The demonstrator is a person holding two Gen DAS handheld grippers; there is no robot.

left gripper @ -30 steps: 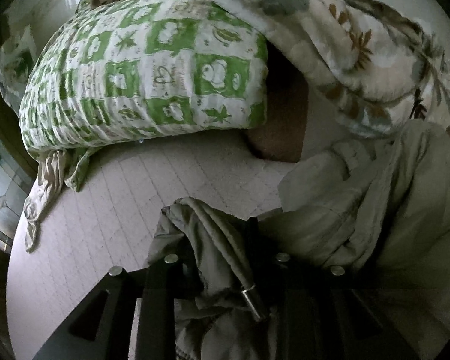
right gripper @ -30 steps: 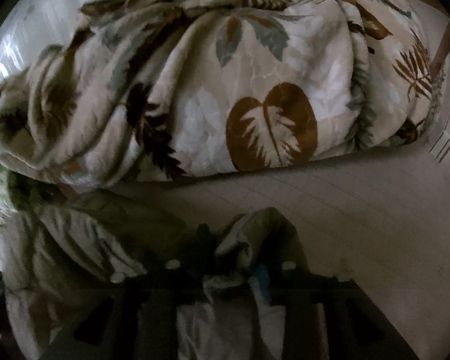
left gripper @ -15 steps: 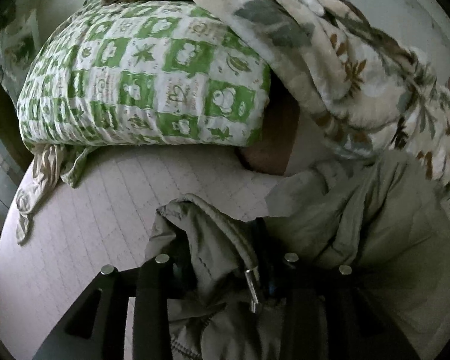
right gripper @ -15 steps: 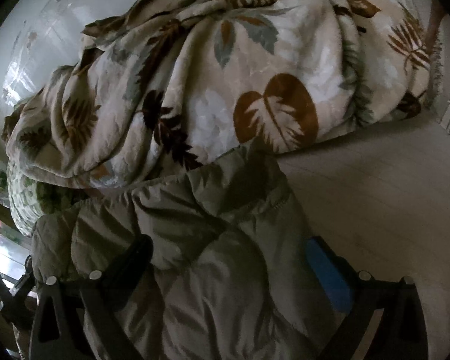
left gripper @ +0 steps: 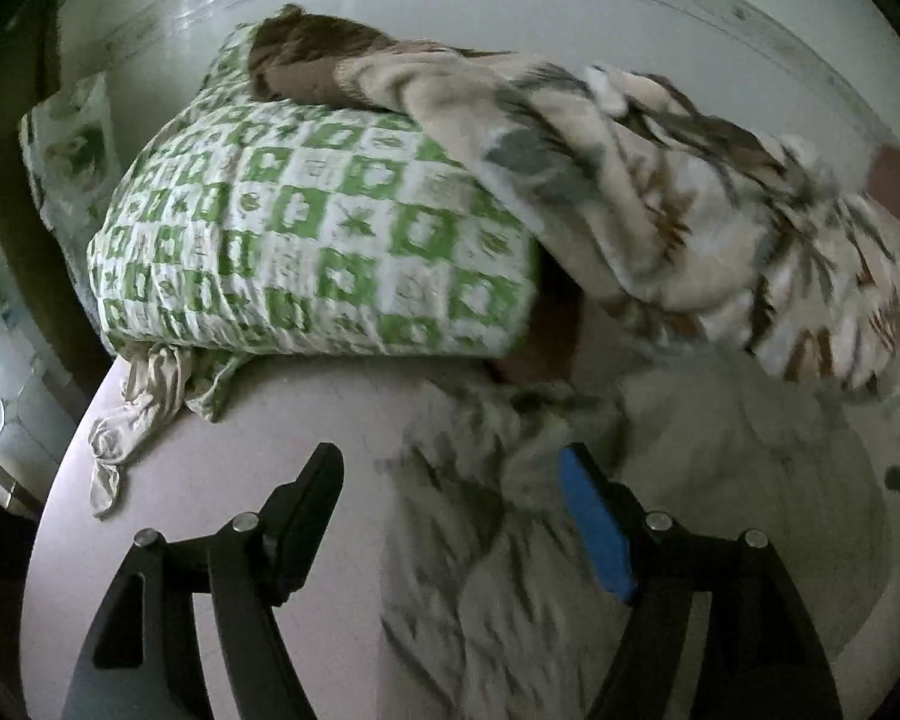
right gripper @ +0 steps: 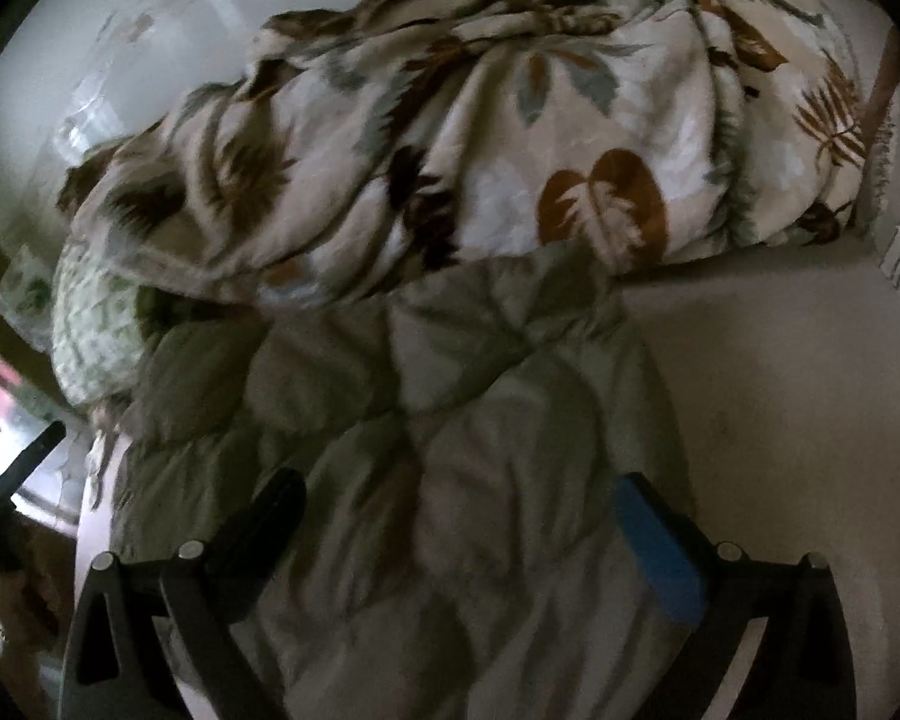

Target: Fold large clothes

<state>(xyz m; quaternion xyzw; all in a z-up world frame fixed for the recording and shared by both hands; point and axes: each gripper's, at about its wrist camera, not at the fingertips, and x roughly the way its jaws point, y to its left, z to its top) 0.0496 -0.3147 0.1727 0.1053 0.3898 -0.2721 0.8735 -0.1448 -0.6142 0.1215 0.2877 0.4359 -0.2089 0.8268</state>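
Item: pale olive quilted padded jacket [right gripper: 480,480], spread on the light mattress [right gripper: 780,420], long axis running near to far, far end touching the leaf-print cream blanket [right gripper: 510,150].
Right gripper [right gripper: 450,540]: released, fingers straddling the jacket, directly over it, nearer.
Left gripper [left gripper: 450,516]: jaws just opened, nothing pinched; jacket lies right of centre.
Surroundings: green-checked white pillow [left gripper: 306,240] far left, crowding the fold space.

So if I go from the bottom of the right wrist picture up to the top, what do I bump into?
Gripper fingers → puffy green jacket → leafy blanket → white wall.
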